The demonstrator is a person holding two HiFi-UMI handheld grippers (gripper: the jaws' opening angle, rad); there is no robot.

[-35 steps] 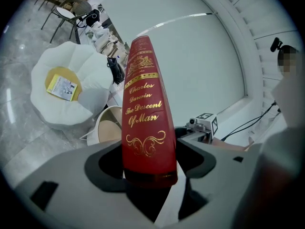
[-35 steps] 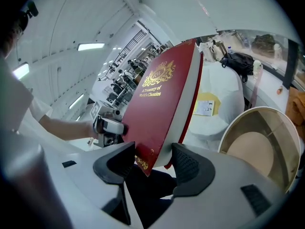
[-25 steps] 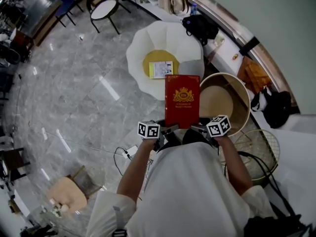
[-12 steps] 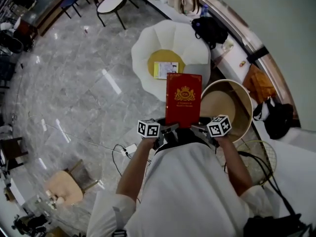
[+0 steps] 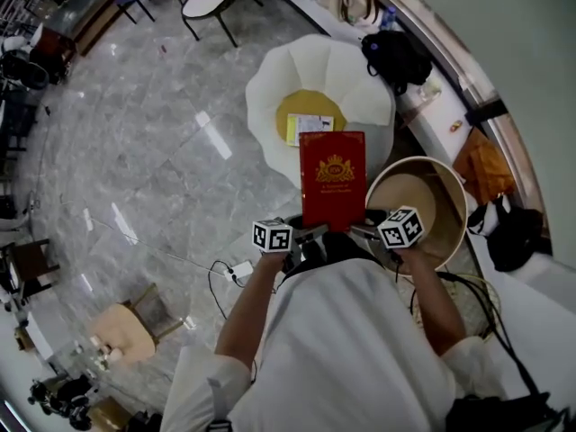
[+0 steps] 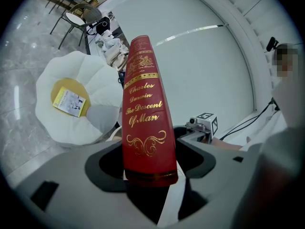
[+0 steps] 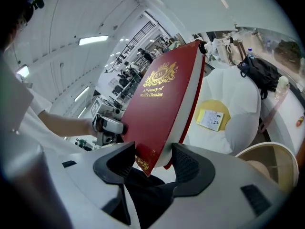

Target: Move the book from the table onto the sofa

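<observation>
Book (image 5: 333, 180), red, held out in the air just short of the white sofa (image 5: 279, 97), its near corners clamped by left gripper (image 5: 309, 235) and right gripper (image 5: 362, 232); gripped only at that end, it may tip or slip floorward.

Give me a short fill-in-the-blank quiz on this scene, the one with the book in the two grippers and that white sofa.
1. The book clamped in the jaws of the left gripper and the right gripper has a ____ cover.
2. In the left gripper view, its spine reads "The Descent of ____".
3. A leaflet lies on the ____ cushion of the white sofa.

Missing words: red; Man; yellow
</observation>
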